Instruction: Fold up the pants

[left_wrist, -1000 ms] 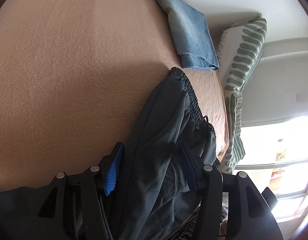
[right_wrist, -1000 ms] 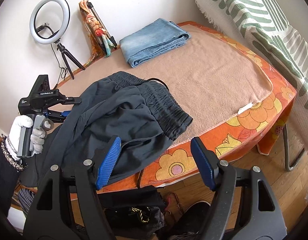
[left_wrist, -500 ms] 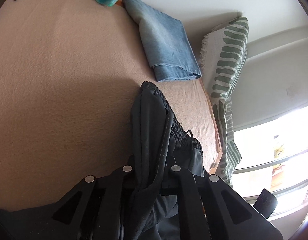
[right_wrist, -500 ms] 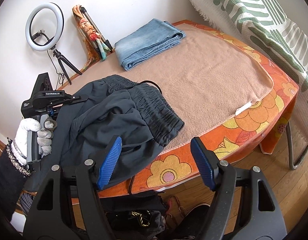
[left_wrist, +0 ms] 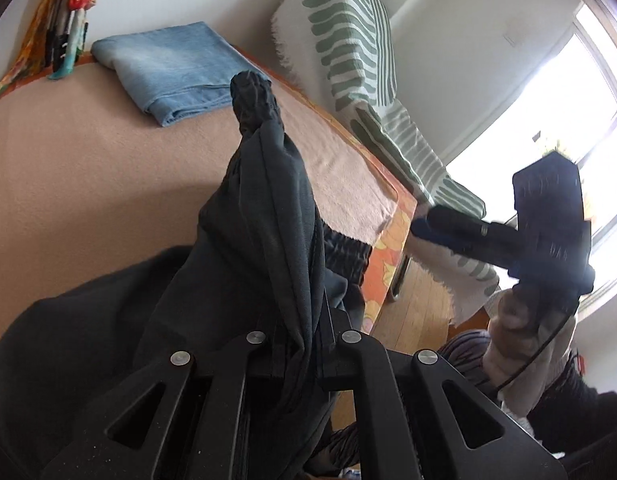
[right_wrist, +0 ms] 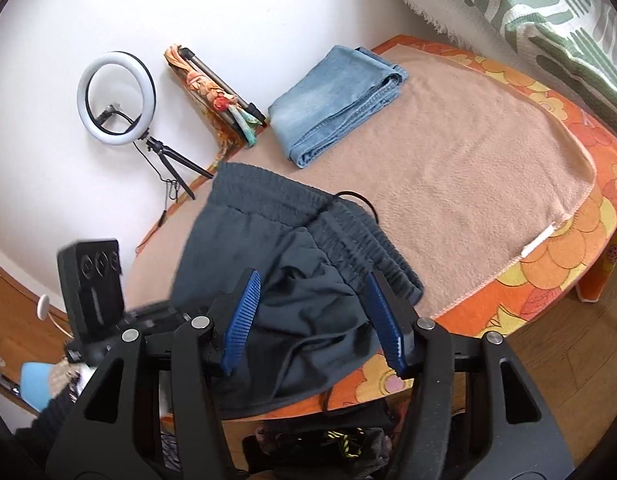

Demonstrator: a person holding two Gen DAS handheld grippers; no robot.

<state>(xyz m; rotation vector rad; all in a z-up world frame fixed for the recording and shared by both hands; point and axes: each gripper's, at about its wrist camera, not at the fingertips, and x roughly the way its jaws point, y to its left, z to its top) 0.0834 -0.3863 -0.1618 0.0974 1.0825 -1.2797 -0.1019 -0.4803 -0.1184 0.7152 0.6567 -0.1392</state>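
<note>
Between the pressed-together fingers of my left gripper [left_wrist: 300,344] I am pinching a bunched fold of the dark grey pants [left_wrist: 264,216], and the cloth is rising ahead of the fingers in a tall ridge that ends in a gathered elastic tip. Off to the side, my right gripper [right_wrist: 314,320] is hovering with its blue pads [right_wrist: 242,316] spread wide, just above the crumpled seat of the pants and gripping nothing that I can see. I am seeing the pants [right_wrist: 292,280] lying in a heap at the near edge of the beige blanket [right_wrist: 468,168], with the elastic waistband turned toward the middle of the bed and the lower cloth hanging over the orange flowered cover [right_wrist: 548,276]. Farther back, folded blue jeans [right_wrist: 340,96] are lying on the blanket near the wall. Beside the jeans a colourful bundle [right_wrist: 216,92] is leaning against the wall, and a ring light [right_wrist: 115,98] on a tripod is standing further left. A green-striped throw [left_wrist: 348,48] is draping along the far side of the bed.
</note>
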